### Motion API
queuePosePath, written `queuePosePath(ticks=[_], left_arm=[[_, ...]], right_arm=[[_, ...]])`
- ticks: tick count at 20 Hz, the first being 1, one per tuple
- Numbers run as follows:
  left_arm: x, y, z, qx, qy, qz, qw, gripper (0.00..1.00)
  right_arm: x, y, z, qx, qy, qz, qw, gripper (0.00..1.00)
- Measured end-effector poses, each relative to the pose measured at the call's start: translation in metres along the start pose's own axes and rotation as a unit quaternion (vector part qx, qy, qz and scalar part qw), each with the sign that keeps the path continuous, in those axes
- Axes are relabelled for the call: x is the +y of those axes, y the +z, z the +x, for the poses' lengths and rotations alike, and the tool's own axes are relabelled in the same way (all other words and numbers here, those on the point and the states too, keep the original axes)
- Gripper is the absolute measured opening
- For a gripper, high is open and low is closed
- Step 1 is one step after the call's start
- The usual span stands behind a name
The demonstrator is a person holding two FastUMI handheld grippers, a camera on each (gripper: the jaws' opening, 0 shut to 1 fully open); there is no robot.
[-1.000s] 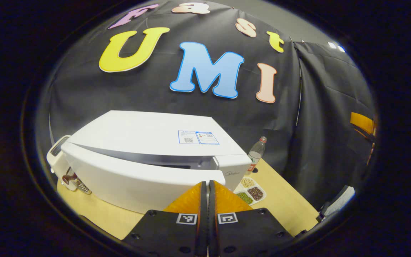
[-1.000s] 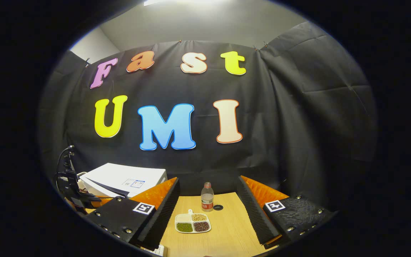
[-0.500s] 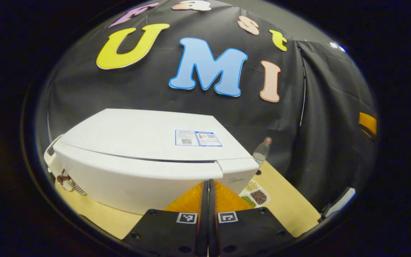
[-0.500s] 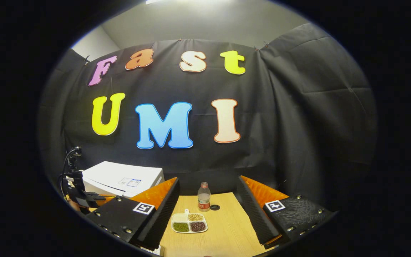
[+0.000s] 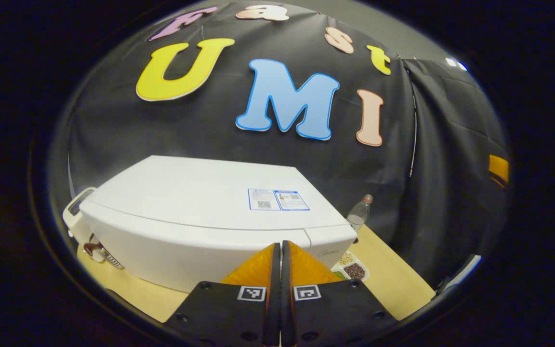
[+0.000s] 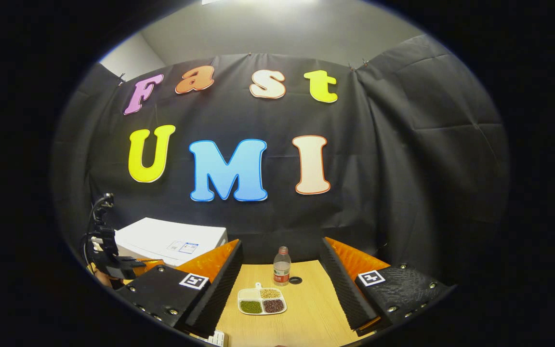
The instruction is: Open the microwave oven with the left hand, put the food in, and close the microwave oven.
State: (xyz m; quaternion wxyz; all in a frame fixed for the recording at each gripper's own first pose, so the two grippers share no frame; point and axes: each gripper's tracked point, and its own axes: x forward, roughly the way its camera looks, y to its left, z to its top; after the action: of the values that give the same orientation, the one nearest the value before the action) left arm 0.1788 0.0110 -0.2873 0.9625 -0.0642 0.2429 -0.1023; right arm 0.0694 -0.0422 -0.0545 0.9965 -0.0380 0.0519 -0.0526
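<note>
My left tongs (image 5: 281, 248) are clenched empty before the closed microwave (image 5: 200, 217), my right tongs (image 6: 281, 262) gape above the food tray (image 6: 261, 305) on the bench (image 6: 306, 313).

We see a light wooden table (image 6: 306, 313); on it the white microwave oven (image 5: 200, 226) stands at the left, its door shut; a white divided dish of food (image 6: 261, 302) lies near the middle, holding green, tan and dark red beans; just behind it stands a clear bottle (image 6: 282, 266), upright, with a small black ring (image 6: 295, 280) lying beside it.
</note>
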Motion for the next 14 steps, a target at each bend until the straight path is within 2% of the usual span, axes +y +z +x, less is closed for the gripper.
queuePosePath(ticks=[3,6,7,10,12,14], left_arm=[[0.004,0.081,-0.061,-0.078,0.022,0.037,0.996,0.07],[0.011,0.162,-0.135,-0.152,0.051,0.048,0.986,0.07],[0.012,0.179,-0.165,-0.168,0.06,0.046,0.983,0.17],[0.019,0.216,-0.235,-0.208,0.085,0.044,0.974,0.63],[0.022,0.226,-0.263,-0.222,0.091,0.051,0.97,0.94],[0.025,0.225,-0.28,-0.223,0.094,0.063,0.968,0.94]], right_arm=[[0.02,0.015,-0.004,-0.009,0.016,0.008,1.0,0.97],[0.04,0.035,-0.01,-0.012,0.033,0.02,0.999,0.97],[0.046,0.042,-0.013,-0.014,0.038,0.024,0.999,0.97],[0.057,0.063,-0.022,-0.023,0.044,0.025,0.998,0.97],[0.063,0.075,-0.03,-0.036,0.044,0.023,0.998,0.97],[0.07,0.079,-0.037,-0.04,0.044,0.02,0.998,0.97]])
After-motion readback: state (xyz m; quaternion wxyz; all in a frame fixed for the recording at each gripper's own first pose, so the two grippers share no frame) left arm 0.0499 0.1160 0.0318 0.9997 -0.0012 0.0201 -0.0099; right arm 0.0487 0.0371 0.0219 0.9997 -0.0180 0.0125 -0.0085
